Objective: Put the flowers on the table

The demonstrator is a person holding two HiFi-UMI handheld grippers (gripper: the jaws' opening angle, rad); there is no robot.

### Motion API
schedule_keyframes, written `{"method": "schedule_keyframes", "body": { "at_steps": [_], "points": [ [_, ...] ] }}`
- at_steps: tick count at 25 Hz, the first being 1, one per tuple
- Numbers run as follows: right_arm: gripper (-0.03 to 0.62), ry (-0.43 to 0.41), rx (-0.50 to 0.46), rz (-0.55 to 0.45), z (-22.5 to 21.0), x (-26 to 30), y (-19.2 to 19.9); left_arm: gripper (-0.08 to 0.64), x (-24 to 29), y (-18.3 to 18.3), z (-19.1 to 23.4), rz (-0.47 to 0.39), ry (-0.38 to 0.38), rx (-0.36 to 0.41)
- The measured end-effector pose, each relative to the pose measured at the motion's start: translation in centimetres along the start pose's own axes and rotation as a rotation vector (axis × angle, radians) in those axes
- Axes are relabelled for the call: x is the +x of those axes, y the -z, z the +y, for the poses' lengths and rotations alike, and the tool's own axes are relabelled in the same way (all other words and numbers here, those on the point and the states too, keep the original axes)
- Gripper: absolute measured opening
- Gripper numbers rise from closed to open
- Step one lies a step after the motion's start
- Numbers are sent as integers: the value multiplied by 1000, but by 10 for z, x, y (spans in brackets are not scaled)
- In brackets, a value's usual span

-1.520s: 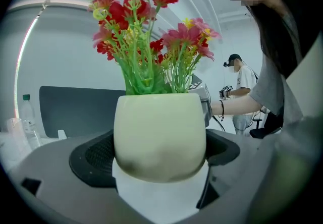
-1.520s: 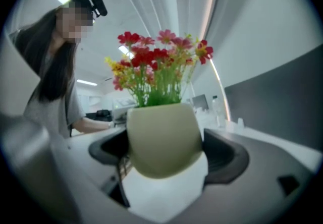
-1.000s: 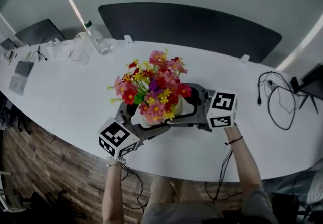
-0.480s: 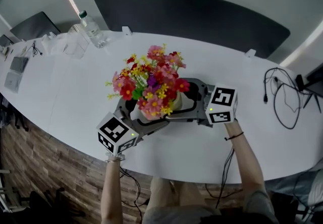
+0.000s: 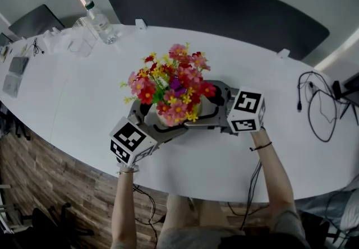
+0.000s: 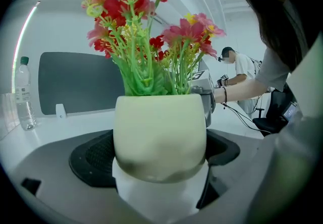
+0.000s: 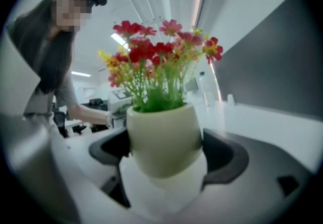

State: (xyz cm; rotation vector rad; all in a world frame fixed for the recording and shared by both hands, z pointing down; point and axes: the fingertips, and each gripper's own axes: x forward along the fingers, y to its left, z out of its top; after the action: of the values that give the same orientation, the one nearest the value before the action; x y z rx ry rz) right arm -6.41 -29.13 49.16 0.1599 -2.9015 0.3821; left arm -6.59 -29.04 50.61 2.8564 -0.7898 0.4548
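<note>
Flower pot (image 6: 159, 132) clasped by left hand-held gripper (image 5: 159, 124), and right hand-held gripper (image 5: 205, 113); white table (image 5: 73, 91)

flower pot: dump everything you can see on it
The pot is a small, rounded, cream container with a matte, ceramic-looking wall that tapers toward its base. It stands upright, filled with green stems and red, pink and yellow flowers that look artificial. The left gripper and right gripper close on it from opposite sides, dark pads against its wall, over the white table. Whether its base touches the table is unclear.
</note>
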Motion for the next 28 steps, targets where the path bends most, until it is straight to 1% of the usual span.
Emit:
{"method": "schedule_keyframes", "body": {
  "at_steps": [6,8,12,21,28],
  "points": [
    [480,16,-15,56,-3,5,14,512,4,13,2,68,-14,47],
    [480,23,-21,73,-4,7,18,511,5,18,3,90,-19,52],
    [481,38,-44,110,-6,9,26,511,7,32,5,142,-30,48],
    [480,42,-39,141,-8,11,32,511,10,38,4,162,-24,-1],
    [480,42,-46,173,-8,14,35,511,8,46,6,209,-46,0]
  ]
}}
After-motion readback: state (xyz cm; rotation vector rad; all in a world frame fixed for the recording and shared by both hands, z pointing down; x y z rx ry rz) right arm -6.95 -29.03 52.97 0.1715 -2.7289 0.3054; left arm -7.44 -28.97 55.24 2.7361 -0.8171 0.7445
